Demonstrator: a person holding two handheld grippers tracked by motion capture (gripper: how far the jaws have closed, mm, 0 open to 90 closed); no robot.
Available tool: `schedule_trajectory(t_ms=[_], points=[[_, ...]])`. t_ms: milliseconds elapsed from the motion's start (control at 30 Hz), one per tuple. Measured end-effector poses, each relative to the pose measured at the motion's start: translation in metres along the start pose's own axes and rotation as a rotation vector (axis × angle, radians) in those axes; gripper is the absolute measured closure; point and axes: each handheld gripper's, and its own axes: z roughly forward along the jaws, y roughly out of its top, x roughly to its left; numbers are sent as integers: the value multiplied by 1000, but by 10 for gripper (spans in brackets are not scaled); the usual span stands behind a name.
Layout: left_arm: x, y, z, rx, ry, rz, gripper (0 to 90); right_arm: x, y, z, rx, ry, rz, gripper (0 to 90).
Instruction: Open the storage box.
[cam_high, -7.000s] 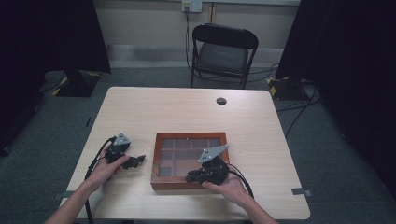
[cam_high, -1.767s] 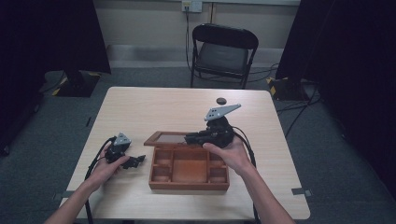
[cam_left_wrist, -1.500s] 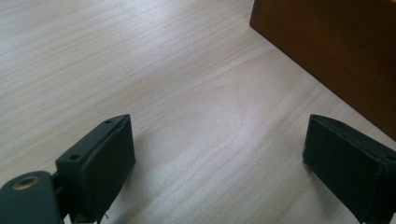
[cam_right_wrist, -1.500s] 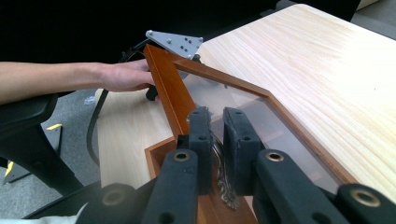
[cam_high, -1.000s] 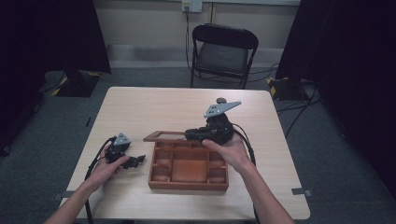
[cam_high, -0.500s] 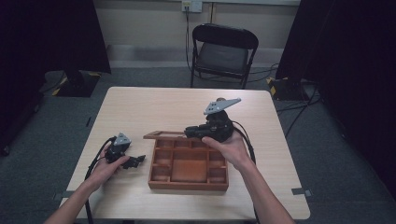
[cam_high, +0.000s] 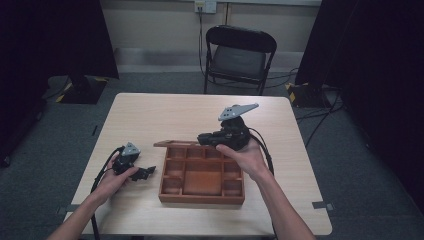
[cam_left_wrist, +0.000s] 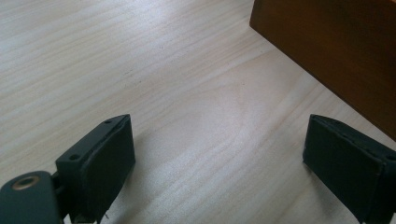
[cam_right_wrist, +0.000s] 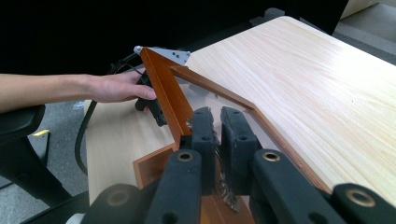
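Clamping the raised lid (cam_high: 182, 144) of the wooden box (cam_high: 202, 175), the right gripper (cam_high: 206, 139) has its two black jaws pressed nearly together on the lid's frame, as the right gripper view shows, where the pads (cam_right_wrist: 204, 133) pinch the brown rail near its corner. The left gripper (cam_high: 148, 171) rests on the table (cam_high: 150, 112) at about 9 o'clock from the box, its jaws spread wide with nothing between them; the left gripper view shows bare pale wood between the two pads (cam_left_wrist: 109, 158) and the box's brown side wall (cam_left_wrist: 336, 51) just beyond the right-hand one.

The box sits at roughly 6 o'clock on the tabletop, near the person's edge, its inside split into several compartments. The lid is tilted up along the box's far side, at 12 o'clock, its thin frame running off to the left of the right gripper.

The table is light, pale-grained wood standing on grey carpet. A black folding chair (cam_high: 239, 52) stands beyond the table at 12 o'clock, before a pale wall with a socket (cam_high: 205, 6). Dark curtains hang at 10 and 2 o'clock, with cables on the floor (cam_high: 320, 107) at 2 o'clock.

The right hand (cam_high: 245, 155) reaches in from 5 o'clock, forearm angled up over the box's right side, holding its gripper above the box's far rim and pointed toward 9 o'clock. The left hand (cam_high: 117, 177) comes in from 7 o'clock, lying low on the table.
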Motion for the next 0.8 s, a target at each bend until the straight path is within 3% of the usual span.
schedule_trajectory(t_ms=[800], points=[[0, 0, 0, 3, -1, 4, 83, -4, 3, 0, -10, -2, 2, 848]])
